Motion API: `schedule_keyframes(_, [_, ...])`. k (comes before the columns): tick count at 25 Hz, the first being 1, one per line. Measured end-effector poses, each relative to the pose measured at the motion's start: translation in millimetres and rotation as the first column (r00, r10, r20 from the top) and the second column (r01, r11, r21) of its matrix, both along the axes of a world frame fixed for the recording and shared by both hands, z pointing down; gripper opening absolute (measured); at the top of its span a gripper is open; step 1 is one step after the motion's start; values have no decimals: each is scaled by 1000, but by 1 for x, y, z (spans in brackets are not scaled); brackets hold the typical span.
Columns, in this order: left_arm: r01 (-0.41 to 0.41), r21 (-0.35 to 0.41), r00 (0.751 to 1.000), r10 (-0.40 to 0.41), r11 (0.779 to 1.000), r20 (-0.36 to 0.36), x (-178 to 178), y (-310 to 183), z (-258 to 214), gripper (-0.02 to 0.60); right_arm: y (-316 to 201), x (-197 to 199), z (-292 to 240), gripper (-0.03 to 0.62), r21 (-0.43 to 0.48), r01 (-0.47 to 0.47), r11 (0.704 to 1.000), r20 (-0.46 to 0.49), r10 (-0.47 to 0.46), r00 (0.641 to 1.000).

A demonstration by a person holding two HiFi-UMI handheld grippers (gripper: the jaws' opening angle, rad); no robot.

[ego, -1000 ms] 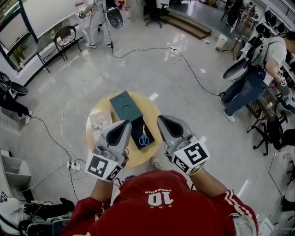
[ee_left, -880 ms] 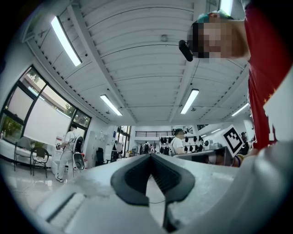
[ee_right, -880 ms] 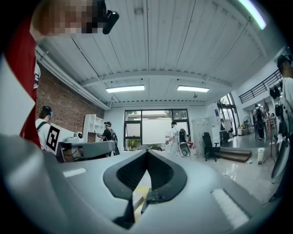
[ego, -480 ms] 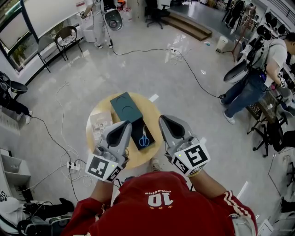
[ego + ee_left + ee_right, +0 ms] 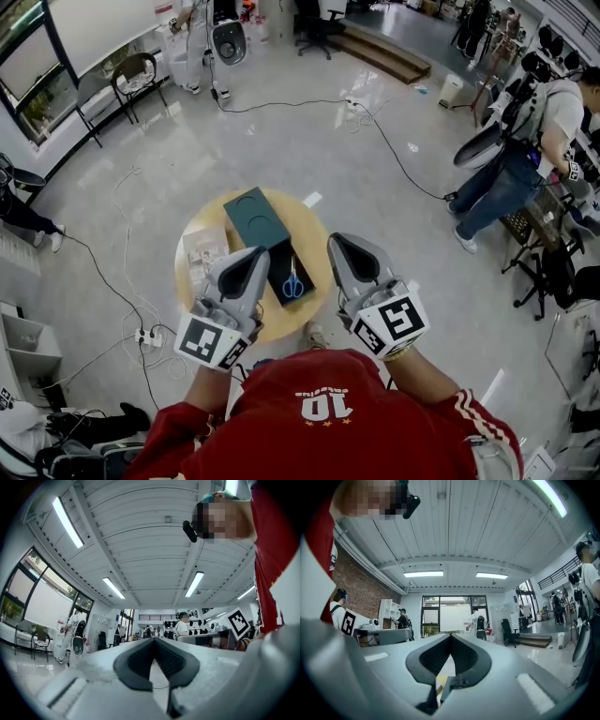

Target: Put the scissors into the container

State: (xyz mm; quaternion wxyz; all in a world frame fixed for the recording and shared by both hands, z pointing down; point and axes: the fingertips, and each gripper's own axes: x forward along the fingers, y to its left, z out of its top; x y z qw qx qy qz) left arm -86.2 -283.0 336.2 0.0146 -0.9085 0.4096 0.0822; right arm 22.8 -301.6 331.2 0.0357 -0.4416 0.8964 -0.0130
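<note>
head view: scissors (image 5: 293, 281), blue handles, lie flat on the dark half of the green container (image 5: 279, 248) on the round table (image 5: 277, 325). cannot tell whether they sit inside it or on top. left gripper (image 5: 251, 259) and right gripper (image 5: 337, 246) hover either side, clear of the scissors.

left gripper view: left gripper (image 5: 153, 641) jaws pressed together, nothing between.

right gripper view: right gripper (image 5: 451, 637) jaws closed tip to tip, empty.

judgement: the scissors are probably light and stiff, with slick thin blades lying flat. best gripped across the handle loops or the pivot.
</note>
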Motion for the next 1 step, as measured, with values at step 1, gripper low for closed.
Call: schedule_keyframes(1, [0, 0, 1000, 0, 1000, -1, -1, 0, 1, 2, 0, 0, 0, 0, 2, -1, 1000, 1, 1, 1000])
